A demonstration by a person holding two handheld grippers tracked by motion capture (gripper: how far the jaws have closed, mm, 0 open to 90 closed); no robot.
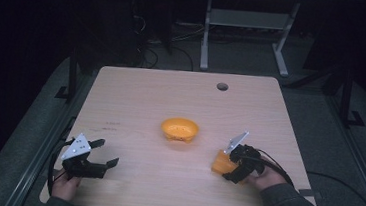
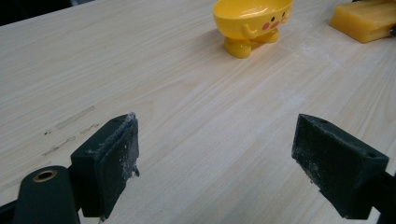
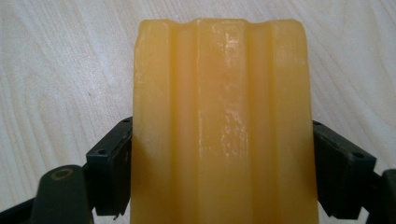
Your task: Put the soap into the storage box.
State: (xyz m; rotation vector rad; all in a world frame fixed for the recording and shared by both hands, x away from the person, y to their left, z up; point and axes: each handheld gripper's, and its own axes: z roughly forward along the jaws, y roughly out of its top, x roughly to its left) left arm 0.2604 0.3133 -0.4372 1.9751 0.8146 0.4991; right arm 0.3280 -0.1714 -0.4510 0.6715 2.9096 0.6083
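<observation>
A yellow-orange ridged block (image 3: 219, 116) lies between the jaws of my right gripper (image 3: 222, 163), which press against both its sides. In the high view that block (image 1: 222, 162) rests on the table at the right, with the right gripper (image 1: 233, 167) shut on it. A small orange bowl with a cartoon face (image 1: 179, 129) stands at the table's middle. My left gripper (image 1: 106, 154) rests near the front left edge, jaws wide apart and nothing between them. The left gripper view has the bowl (image 2: 252, 23) far ahead and the block (image 2: 364, 19) at the upper right.
The light wooden table (image 1: 136, 94) has a round cable hole (image 1: 222, 86) near its far edge. Beyond the table stand the legs of a grey frame (image 1: 206, 35) on a dark floor with cables.
</observation>
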